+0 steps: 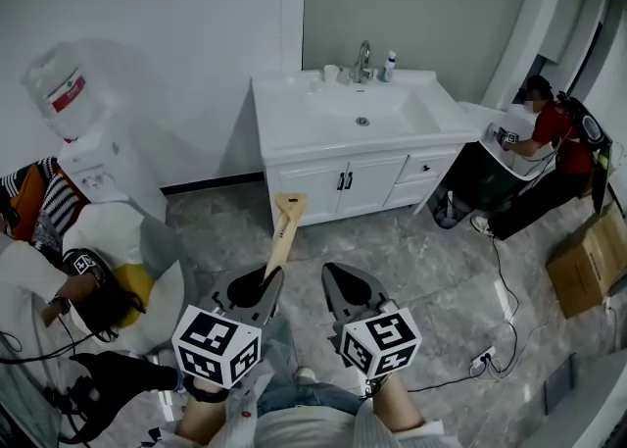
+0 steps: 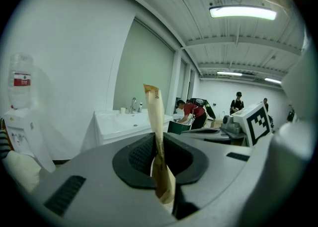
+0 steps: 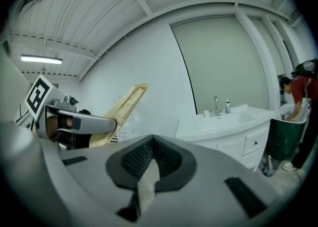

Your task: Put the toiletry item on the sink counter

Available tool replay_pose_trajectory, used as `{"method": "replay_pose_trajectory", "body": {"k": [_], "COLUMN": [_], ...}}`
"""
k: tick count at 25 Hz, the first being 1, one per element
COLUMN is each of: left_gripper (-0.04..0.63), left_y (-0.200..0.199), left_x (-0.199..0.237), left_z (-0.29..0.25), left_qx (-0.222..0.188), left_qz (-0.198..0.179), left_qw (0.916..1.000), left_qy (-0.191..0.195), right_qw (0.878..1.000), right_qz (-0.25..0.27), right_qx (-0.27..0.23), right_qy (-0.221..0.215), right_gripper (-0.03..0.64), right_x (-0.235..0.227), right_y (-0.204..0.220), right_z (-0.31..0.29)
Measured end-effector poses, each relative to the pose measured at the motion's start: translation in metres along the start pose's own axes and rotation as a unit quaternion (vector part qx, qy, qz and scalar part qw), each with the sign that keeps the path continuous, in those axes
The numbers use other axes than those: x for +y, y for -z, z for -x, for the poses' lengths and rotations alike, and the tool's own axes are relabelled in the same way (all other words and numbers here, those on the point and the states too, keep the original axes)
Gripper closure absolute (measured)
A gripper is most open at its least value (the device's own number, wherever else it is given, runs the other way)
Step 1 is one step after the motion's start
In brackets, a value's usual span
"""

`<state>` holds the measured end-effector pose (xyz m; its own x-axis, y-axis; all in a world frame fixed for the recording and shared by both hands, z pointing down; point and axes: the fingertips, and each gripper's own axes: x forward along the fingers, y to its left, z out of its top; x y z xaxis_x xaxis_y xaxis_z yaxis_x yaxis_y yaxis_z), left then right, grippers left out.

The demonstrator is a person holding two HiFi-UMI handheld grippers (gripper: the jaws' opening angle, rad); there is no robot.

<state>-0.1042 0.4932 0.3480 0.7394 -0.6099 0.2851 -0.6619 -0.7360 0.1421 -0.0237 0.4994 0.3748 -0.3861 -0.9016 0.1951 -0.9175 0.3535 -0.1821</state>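
Observation:
A long flat toiletry item in tan paper wrapping (image 1: pixel 285 228) sticks out of my left gripper (image 1: pixel 263 286), which is shut on its lower end. It points up and forward toward the white sink counter (image 1: pixel 294 121), which stands well ahead across the floor. In the left gripper view the item (image 2: pixel 155 121) rises upright from between the closed jaws. My right gripper (image 1: pixel 347 287) is beside the left, shut with nothing in it. In the right gripper view the item (image 3: pixel 122 108) and the left gripper (image 3: pixel 84 123) show at the left, with my right gripper (image 3: pixel 149 171) in front.
On the counter's back edge stand a faucet (image 1: pixel 363 58), a small bottle (image 1: pixel 390 66) and a cup (image 1: pixel 331 73). A water dispenser (image 1: pixel 86 147) stands at the left wall. A person in red (image 1: pixel 549 132) bends over a bin at the right. A cardboard box (image 1: pixel 590 260) and cables lie on the floor.

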Motion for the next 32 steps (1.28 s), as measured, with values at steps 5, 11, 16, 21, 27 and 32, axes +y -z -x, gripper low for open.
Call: {"method": "replay_pose_trajectory", "body": {"k": [5, 11, 16, 21, 27, 32], "left_gripper": [0.555, 0.555, 0.555, 0.555, 0.555, 0.555], "left_y": [-0.016, -0.044, -0.07, -0.088, -0.089, -0.087], "left_x": [0.036, 0.093, 0.143, 0.187, 0.236, 0.267], "left_z": [-0.038, -0.091, -0.137, -0.176, -0.199, -0.212], "left_qx": [0.002, -0.002, 0.002, 0.007, 0.012, 0.014], "left_qz": [0.002, 0.0, -0.002, 0.004, 0.014, 0.019], "left_qw": [1.0, 0.9998, 0.9993, 0.9988, 0.9987, 0.9987], "left_qy": [0.004, 0.021, 0.036, 0.048, 0.048, 0.046], "right_qw": [1.0, 1.0, 0.999, 0.998, 0.997, 0.997], "right_qz": [-0.005, -0.001, 0.0, -0.005, -0.014, -0.017], "right_qx": [0.004, 0.012, 0.02, 0.041, 0.056, 0.053], "right_qy": [0.008, 0.024, 0.036, 0.043, 0.046, 0.053], "right_gripper": [0.607, 0.606, 0.606, 0.606, 0.606, 0.606], "right_x": [-0.027, -0.056, -0.082, -0.1, -0.111, -0.12], "right_y": [-0.011, -0.027, -0.046, -0.058, -0.052, -0.046], "right_z": [-0.042, -0.112, -0.172, -0.224, -0.272, -0.303]}}
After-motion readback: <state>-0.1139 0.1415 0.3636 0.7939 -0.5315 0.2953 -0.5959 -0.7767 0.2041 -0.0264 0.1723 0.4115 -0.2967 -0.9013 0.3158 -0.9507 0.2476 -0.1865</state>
